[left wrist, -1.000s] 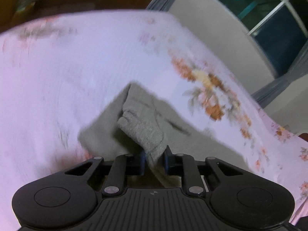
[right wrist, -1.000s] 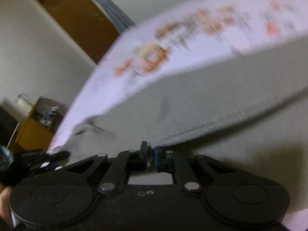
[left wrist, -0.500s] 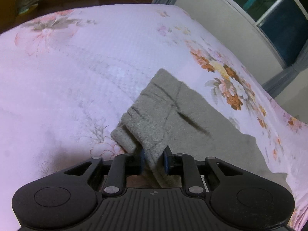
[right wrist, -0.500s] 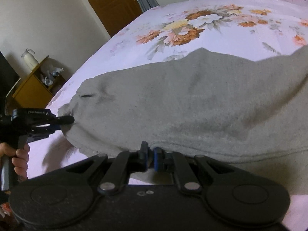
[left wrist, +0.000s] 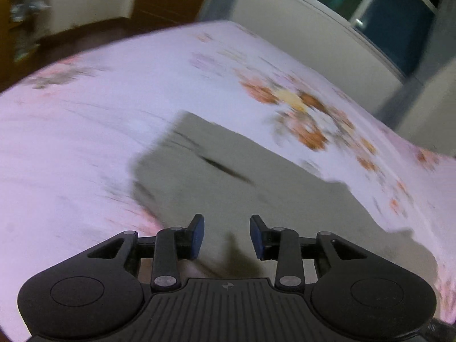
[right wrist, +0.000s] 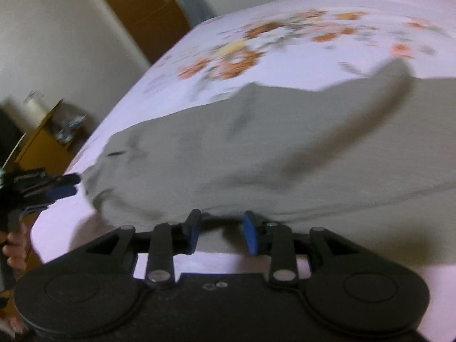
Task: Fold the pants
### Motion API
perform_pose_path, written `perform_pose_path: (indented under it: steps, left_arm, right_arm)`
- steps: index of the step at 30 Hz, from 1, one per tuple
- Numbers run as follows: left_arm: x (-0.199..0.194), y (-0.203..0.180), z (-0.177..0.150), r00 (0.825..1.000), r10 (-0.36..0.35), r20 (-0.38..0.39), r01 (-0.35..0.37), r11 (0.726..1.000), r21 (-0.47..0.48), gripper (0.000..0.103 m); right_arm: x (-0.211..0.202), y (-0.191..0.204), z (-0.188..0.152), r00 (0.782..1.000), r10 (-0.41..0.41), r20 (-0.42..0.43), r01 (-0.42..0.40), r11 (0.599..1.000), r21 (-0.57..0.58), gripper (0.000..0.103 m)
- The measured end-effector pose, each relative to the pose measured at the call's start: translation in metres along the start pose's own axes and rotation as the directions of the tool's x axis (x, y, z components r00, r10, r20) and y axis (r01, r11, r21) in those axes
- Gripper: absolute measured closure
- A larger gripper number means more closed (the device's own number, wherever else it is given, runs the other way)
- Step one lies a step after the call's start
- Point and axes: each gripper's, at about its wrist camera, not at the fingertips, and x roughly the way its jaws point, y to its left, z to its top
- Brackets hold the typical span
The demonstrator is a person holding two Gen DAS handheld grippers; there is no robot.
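Observation:
Grey pants (left wrist: 228,176) lie folded flat on the pink floral bed sheet (left wrist: 85,131). My left gripper (left wrist: 226,236) hovers just above their near edge. Its jaws are opening, the blue pads (left wrist: 196,236) stand apart, and no cloth is pinched between them. In the right wrist view the pants (right wrist: 256,148) spread across the sheet (right wrist: 285,42). My right gripper (right wrist: 221,233) is at their near hem with its jaws opening and the gap free of cloth. The left gripper (right wrist: 71,185) shows at the pants' left end, apart from the fabric.
A wooden nightstand (right wrist: 42,148) with small items stands beyond the bed's left edge, with a brown door (right wrist: 136,8) behind it. A dark window (left wrist: 399,14) and a wall run along the bed's far side. A hand (right wrist: 14,248) grips the left tool.
Both grippers were shut on the pants' fabric and have let go. Their jaws now stand apart, and the pants have dropped flat onto the sheet. Both views are motion blurred.

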Motion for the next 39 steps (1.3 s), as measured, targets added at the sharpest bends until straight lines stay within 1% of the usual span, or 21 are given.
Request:
perform_pose_path:
  steps: [2, 4, 7, 9, 11, 14, 16, 17, 18, 19, 21, 23, 24, 27, 30, 32, 34, 35, 36, 38, 39]
  left_arm:
    - [0.012, -0.021, -0.008, 0.999, -0.03, -0.038, 0.031, 0.999, 0.024, 0.068]
    - [0.024, -0.037, -0.019, 0.996, -0.052, -0.077, 0.054, 0.998, 0.031, 0.068]
    - [0.043, -0.049, -0.037, 0.989, -0.048, -0.142, 0.052, 0.998, 0.02, 0.068]
    - [0.052, -0.049, -0.045, 0.99, -0.023, -0.136, 0.026, 1.0, 0.017, 0.068]
    - [0.055, -0.048, -0.047, 0.991, -0.022, -0.134, 0.024, 1.0, 0.012, 0.068]
    - [0.056, -0.052, -0.047, 0.99, -0.011, -0.14, 0.015, 0.999, 0.034, 0.068]
    - [0.058, -0.054, -0.046, 0.99, -0.003, -0.142, 0.009, 0.999, 0.043, 0.068]
    - [0.059, -0.055, -0.046, 0.99, 0.001, -0.142, 0.006, 0.999, 0.047, 0.068]
    - [0.059, -0.056, -0.045, 0.99, 0.005, -0.141, 0.002, 0.999, 0.049, 0.068]
    - [0.059, -0.055, -0.045, 0.99, 0.009, -0.141, -0.001, 0.999, 0.051, 0.068]
    - [0.061, -0.058, -0.045, 0.99, 0.02, -0.139, -0.011, 0.998, 0.062, 0.068]
    - [0.062, -0.06, -0.044, 0.99, 0.026, -0.138, -0.017, 0.997, 0.071, 0.068]
    - [0.061, -0.06, -0.044, 0.99, 0.028, -0.137, -0.017, 0.997, 0.079, 0.068]
    - [0.062, -0.059, -0.044, 0.99, 0.026, -0.136, -0.015, 0.996, 0.088, 0.068]
    - [0.062, -0.059, -0.044, 0.991, 0.026, -0.134, -0.014, 0.996, 0.093, 0.068]
    - [0.062, -0.061, -0.046, 0.991, 0.031, -0.129, -0.017, 0.994, 0.106, 0.068]
    - [0.062, -0.063, -0.047, 0.992, 0.038, -0.124, -0.023, 0.992, 0.124, 0.068]
    - [0.062, -0.064, -0.047, 0.992, 0.043, -0.122, -0.027, 0.991, 0.134, 0.068]
    - [0.062, -0.065, -0.048, 0.992, 0.049, -0.119, -0.032, 0.989, 0.142, 0.068]
    - [0.06, -0.067, -0.048, 0.992, 0.057, -0.116, -0.04, 0.988, 0.146, 0.068]
    - [0.059, -0.068, -0.047, 0.992, 0.061, -0.114, -0.045, 0.989, 0.143, 0.068]
  right_arm:
    - [-0.013, -0.031, 0.0, 0.999, -0.046, 0.015, 0.045, 0.996, 0.081, 0.067]
    - [-0.023, -0.061, 0.001, 0.997, -0.077, 0.023, 0.072, 0.985, 0.16, 0.067]
    - [-0.033, -0.095, 0.0, 0.994, -0.104, 0.031, 0.093, 0.964, 0.249, 0.067]
    - [-0.035, -0.115, -0.001, 0.994, -0.104, 0.043, 0.085, 0.945, 0.316, 0.067]
    - [-0.032, -0.128, 0.0, 0.993, -0.101, 0.064, 0.07, 0.928, 0.366, 0.067]
    - [-0.026, -0.146, 0.005, 0.988, -0.106, 0.116, 0.047, 0.904, 0.424, 0.069]
    - [-0.02, -0.158, 0.006, 0.983, -0.098, 0.154, 0.012, 0.877, 0.48, 0.069]
    - [-0.017, -0.163, 0.006, 0.98, -0.094, 0.174, -0.007, 0.863, 0.505, 0.07]
    - [-0.015, -0.166, 0.006, 0.977, -0.098, 0.191, -0.016, 0.854, 0.52, 0.075]
    - [-0.014, -0.168, 0.005, 0.975, -0.103, 0.197, -0.016, 0.851, 0.525, 0.084]
    - [-0.018, -0.167, 0.004, 0.97, -0.116, 0.216, -0.011, 0.86, 0.51, 0.096]
    - [-0.034, -0.158, 0.008, 0.958, -0.132, 0.254, 0.007, 0.897, 0.441, 0.097]
    - [-0.045, -0.151, 0.01, 0.951, -0.147, 0.272, 0.029, 0.919, 0.393, 0.097]
    - [-0.077, -0.139, 0.007, 0.938, -0.164, 0.304, 0.066, 0.949, 0.308, 0.098]
    - [-0.093, -0.133, -0.009, 0.942, -0.164, 0.292, 0.084, 0.96, 0.267, 0.098]
    - [-0.089, -0.132, -0.019, 0.947, -0.185, 0.262, 0.116, 0.959, 0.259, 0.098]
    - [-0.067, -0.14, -0.027, 0.955, -0.231, 0.185, 0.177, 0.947, 0.267, 0.097]
    - [-0.059, -0.146, -0.031, 0.959, -0.24, 0.148, 0.19, 0.939, 0.287, 0.097]
    - [-0.054, -0.15, -0.031, 0.961, -0.238, 0.141, 0.188, 0.935, 0.301, 0.096]
    - [-0.054, -0.146, -0.026, 0.957, -0.247, 0.154, 0.196, 0.938, 0.284, 0.088]
    - [-0.056, -0.146, -0.022, 0.959, -0.237, 0.155, 0.186, 0.94, 0.286, 0.082]
